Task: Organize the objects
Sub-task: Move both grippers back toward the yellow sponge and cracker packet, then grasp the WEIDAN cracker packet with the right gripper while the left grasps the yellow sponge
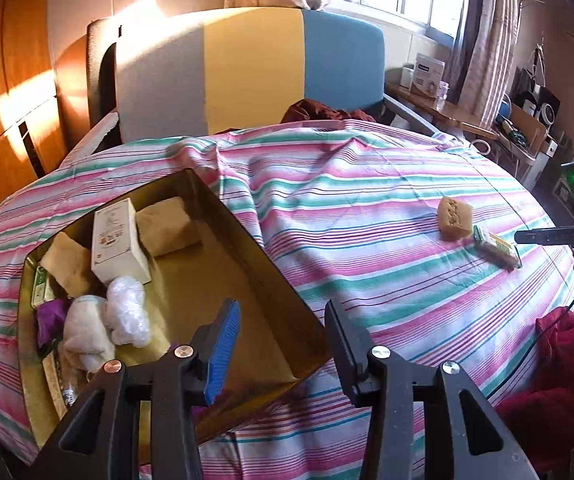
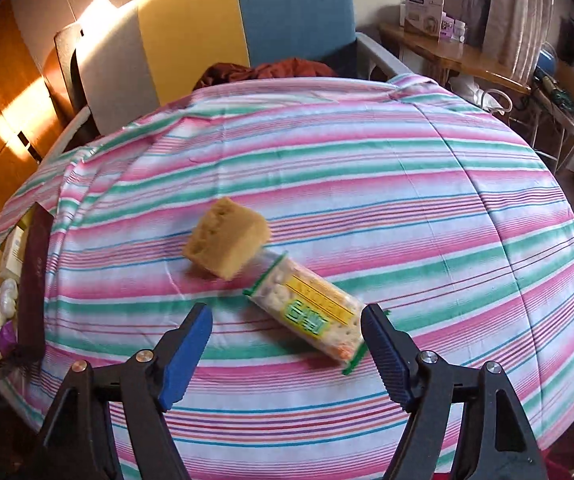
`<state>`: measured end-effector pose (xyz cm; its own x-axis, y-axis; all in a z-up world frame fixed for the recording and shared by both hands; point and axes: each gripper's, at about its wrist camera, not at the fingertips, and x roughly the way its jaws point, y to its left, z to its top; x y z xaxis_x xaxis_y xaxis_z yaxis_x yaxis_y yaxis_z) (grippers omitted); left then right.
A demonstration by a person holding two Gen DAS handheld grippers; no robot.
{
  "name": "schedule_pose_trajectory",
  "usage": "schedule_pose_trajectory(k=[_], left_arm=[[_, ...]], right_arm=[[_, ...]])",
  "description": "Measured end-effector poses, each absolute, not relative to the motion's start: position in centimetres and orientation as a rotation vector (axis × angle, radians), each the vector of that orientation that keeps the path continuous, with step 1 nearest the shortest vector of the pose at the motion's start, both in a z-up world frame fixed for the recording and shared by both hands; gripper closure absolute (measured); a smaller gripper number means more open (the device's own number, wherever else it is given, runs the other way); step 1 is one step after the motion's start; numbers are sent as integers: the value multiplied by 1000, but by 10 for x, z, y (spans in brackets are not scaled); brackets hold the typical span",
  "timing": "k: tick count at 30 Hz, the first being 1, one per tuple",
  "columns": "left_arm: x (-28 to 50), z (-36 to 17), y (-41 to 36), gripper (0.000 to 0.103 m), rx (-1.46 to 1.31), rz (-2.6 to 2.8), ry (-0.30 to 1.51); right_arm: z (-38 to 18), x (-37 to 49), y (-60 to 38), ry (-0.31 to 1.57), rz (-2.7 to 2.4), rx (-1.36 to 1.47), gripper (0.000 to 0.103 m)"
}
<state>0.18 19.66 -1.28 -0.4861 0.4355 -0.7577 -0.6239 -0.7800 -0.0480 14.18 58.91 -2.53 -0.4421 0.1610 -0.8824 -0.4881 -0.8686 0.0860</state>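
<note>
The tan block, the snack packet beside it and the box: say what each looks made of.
Tan block: likely foam sponge, matte, with open pores on its face. Snack packet: thin clear plastic film, glossy, contents showing through, green sealed ends. Box: probably cardboard, with thin straight walls and a dull yellowish inside.

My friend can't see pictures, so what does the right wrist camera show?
The open right gripper hovers over a snack packet lying on a striped bedsheet, with a tan sponge just beyond the packet. A box of items sits at the far left edge.
</note>
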Motion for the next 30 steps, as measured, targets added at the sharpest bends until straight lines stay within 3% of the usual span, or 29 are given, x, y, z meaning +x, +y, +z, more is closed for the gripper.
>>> schedule_pose_trajectory(k=[5, 9, 13, 15, 17, 19, 27, 30], left_arm=[[11, -18, 228, 59, -1064, 2179, 353], [14, -24, 251, 59, -1078, 2119, 373], [15, -28, 273, 59, -1089, 2063, 378], [13, -30, 283, 59, -1097, 2045, 371], [10, -33, 295, 59, -1109, 2034, 371], [8, -37, 310, 59, -1118, 2011, 376], [4, -56, 385, 58, -1148, 1855, 389], [3, -62, 417, 39, -1152, 1789, 393]], right_arm=[[-45, 129, 591, 305, 2351, -1515, 25], [-61, 108, 591, 202, 2358, -1630, 17], [-85, 90, 596, 161, 2304, -1745, 16], [-95, 92, 601, 217, 2277, -1768, 20], [-88, 101, 603, 279, 2333, -1698, 47], [-85, 111, 604, 327, 2353, -1650, 56], [-80, 128, 615, 321, 2254, -1551, 56], [-86, 129, 621, 333, 2211, -1557, 56]])
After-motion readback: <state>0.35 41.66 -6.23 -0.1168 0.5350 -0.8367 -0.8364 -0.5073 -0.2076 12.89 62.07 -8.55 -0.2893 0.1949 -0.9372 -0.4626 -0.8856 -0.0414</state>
